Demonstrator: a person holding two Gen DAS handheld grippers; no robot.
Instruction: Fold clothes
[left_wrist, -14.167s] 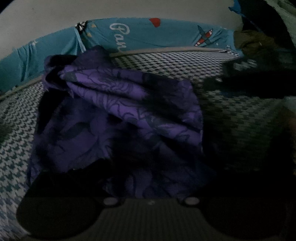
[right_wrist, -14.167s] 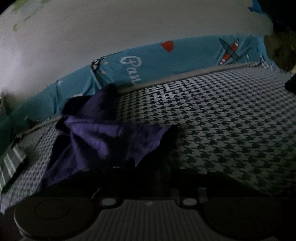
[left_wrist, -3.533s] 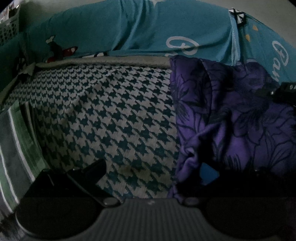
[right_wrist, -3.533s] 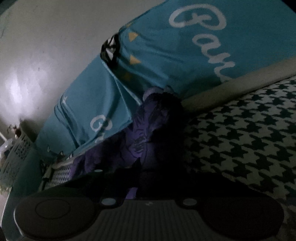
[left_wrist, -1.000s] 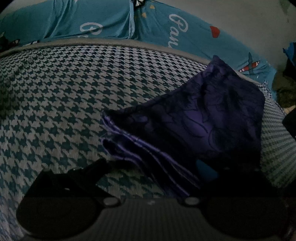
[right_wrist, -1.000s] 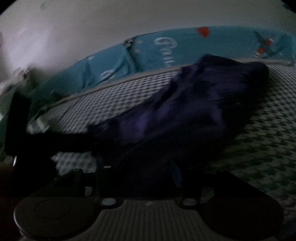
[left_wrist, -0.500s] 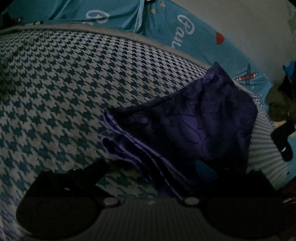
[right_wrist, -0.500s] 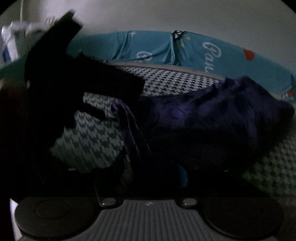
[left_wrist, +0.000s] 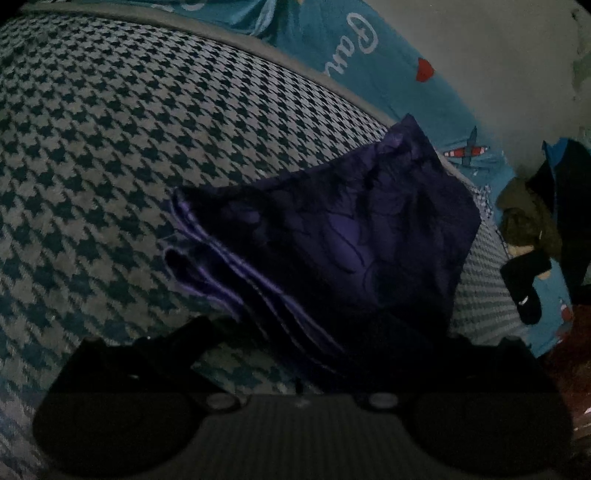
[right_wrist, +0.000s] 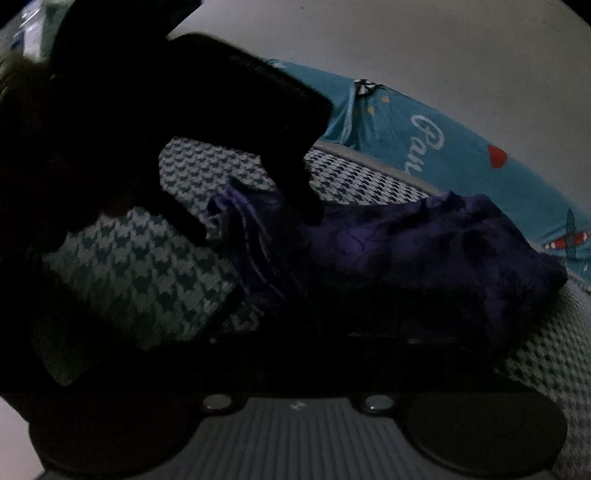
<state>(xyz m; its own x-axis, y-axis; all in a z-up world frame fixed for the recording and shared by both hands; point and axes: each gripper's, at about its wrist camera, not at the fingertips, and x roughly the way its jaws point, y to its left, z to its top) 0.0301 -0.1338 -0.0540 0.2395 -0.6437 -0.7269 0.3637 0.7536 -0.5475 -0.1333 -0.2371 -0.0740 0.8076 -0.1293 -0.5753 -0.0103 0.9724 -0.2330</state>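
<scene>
There is one purple cloth (left_wrist: 332, 236), folded, with several layered edges; it lies just ahead of the left jaws, and its near part is too dark to see. There are two grippers: the left gripper (right_wrist: 258, 221) reaches over the cloth, the right gripper (right_wrist: 299, 354) is mostly in shadow. One houndstooth mat (left_wrist: 110, 129) is under the cloth. Far right of the left jaws is one pile of dark clothes (left_wrist: 532, 221).

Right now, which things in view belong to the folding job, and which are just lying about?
Belongs to the job:
- purple floral garment, folded, lying on the houndstooth bedcover
- left tool, open beside the garment's layered edge

Just lying about:
- teal printed sheet along the wall
- dark clothes pile at the bed's far end
</scene>
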